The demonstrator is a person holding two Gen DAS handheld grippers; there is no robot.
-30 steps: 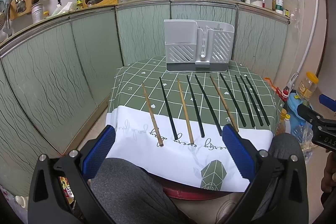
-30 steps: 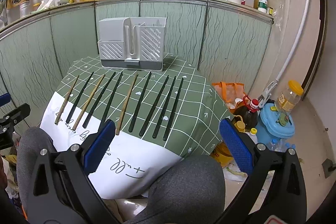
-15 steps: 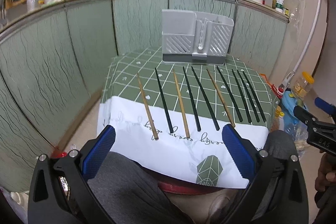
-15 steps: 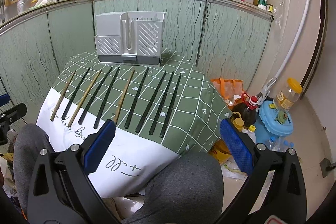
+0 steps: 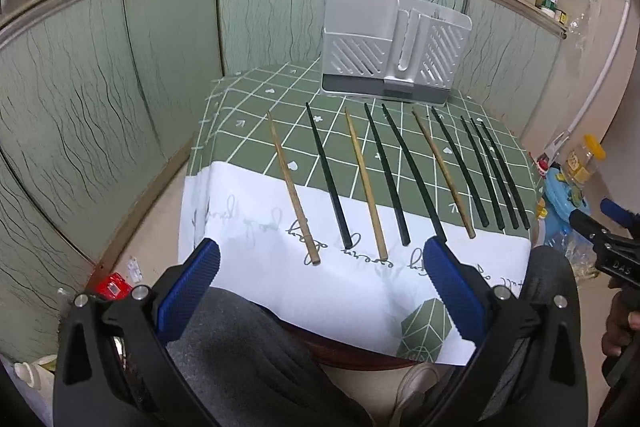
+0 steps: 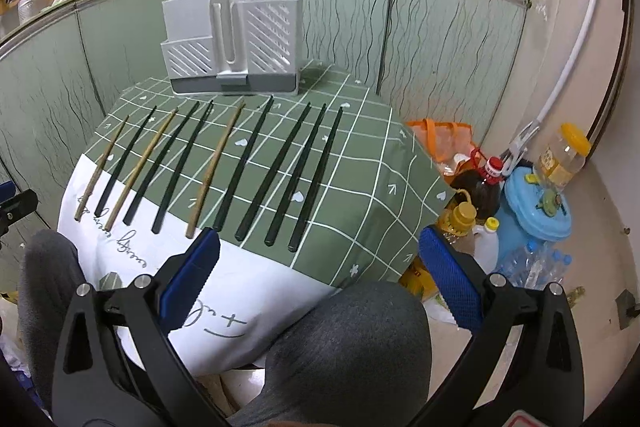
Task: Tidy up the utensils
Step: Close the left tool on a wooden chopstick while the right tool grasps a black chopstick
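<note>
Nothing sorted yet — all ten chopsticks (image 5: 376,183) lie ahead of the left gripper (image 5: 320,291), the holder (image 5: 392,55) beyond them; right gripper (image 6: 316,279) likewise wide open, both empty.

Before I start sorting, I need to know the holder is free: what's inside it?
Nothing sticks out above the rim of the utensil holder, and its slotted fronts show no shapes behind them. The compartment floors are hidden by the walls.
</note>
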